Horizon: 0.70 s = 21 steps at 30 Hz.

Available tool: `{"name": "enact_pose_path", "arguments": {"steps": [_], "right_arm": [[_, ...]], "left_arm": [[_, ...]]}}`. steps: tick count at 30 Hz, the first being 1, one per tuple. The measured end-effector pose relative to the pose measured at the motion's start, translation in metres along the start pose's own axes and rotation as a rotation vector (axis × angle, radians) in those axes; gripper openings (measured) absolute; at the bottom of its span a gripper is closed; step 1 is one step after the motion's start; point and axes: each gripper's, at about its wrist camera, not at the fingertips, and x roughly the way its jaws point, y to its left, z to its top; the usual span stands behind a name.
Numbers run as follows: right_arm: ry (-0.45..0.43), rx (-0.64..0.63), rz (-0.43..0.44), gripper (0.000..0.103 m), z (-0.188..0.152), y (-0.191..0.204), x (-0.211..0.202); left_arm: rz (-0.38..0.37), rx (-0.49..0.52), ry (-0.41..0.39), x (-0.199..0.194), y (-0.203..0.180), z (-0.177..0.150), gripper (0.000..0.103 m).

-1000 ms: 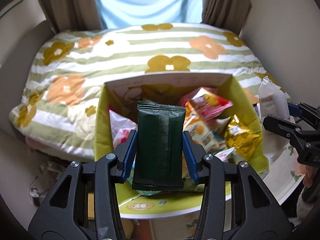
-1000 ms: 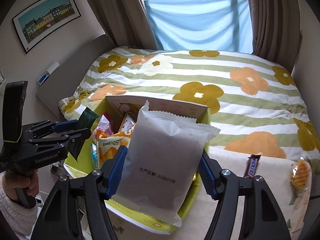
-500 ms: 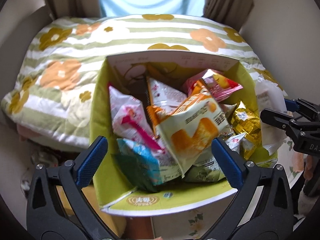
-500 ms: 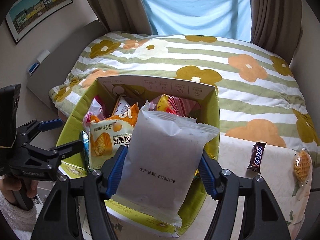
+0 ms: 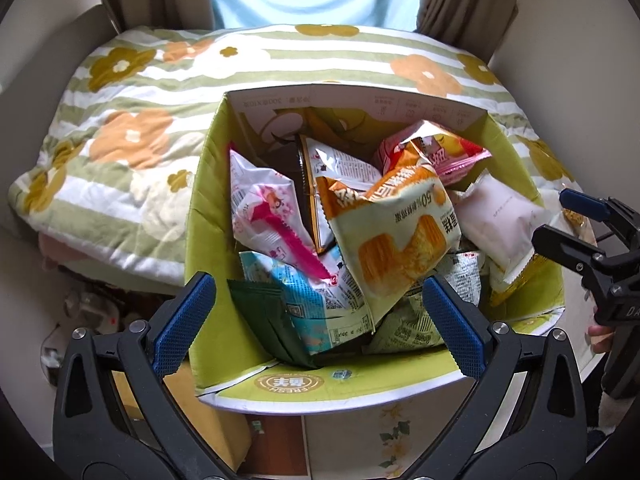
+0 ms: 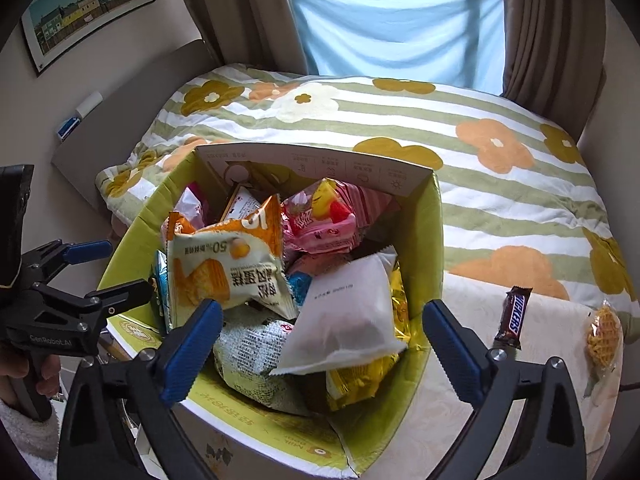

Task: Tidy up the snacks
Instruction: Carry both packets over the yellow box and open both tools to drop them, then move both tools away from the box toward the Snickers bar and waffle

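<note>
While you hover over the box, your left hand-held gripper (image 5: pixel 318 314) stands spread wide with nothing between its blue pads; the dark green packet (image 5: pixel 276 322) lies loose below it in the near left corner of the box, partly under a pale blue packet (image 5: pixel 320 300). Your right hand-held gripper (image 6: pixel 322 350) has just been opening and now gapes as well, its pads clear of the white packet (image 6: pixel 346 316), which rests tilted on the heap at the right side of the box.

At the left, the box's green wall (image 5: pixel 208 216) stands just beside the flowered bedcover (image 5: pixel 120 152), so there is little room on that side. The far flap (image 6: pixel 320 170) rises above the snacks, against the bed. To the right of the box, the worktop (image 6: pixel 440 420) has bare room.

Inside the box (image 6: pixel 434 240), from left to right, you have a pink-and-white packet (image 5: pixel 264 212), a large orange-and-cream egg-roll bag (image 5: pixel 396 236) on top in the middle, a pink packet (image 6: pixel 320 224) behind it, then the white packet over a gold wrapper (image 6: pixel 360 384). Out on the worktop to the right lie a Snickers bar (image 6: pixel 514 318) and, near the edge, a wrapped waffle snack (image 6: pixel 604 336), well apart from the box.
</note>
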Motion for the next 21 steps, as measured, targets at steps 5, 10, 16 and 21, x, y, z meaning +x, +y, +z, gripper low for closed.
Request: {"name": "enact_pose_path", "arguments": {"steps": [5,10,16,21], "right_arm": [[-0.012,0.010,-0.003,0.100,-0.002,0.000,-0.008],[-0.019,0.036,0.005,0.100,-0.004,0.001,-0.021],[-0.050,0.083,-0.064,0.100,-0.018,-0.008,-0.047],[-0.092,0.162,-0.129,0.100,-0.034,-0.035,-0.079]], "left_arm": [[-0.012,0.002,-0.014,-0.005,-0.003,-0.002,0.103],[-0.012,0.020,-0.028,-0.017,-0.010,-0.002,0.103],[-0.054,0.083,-0.053,-0.037,-0.039,0.003,0.103],[-0.079,0.142,-0.076,-0.046,-0.077,0.010,0.103]]}}
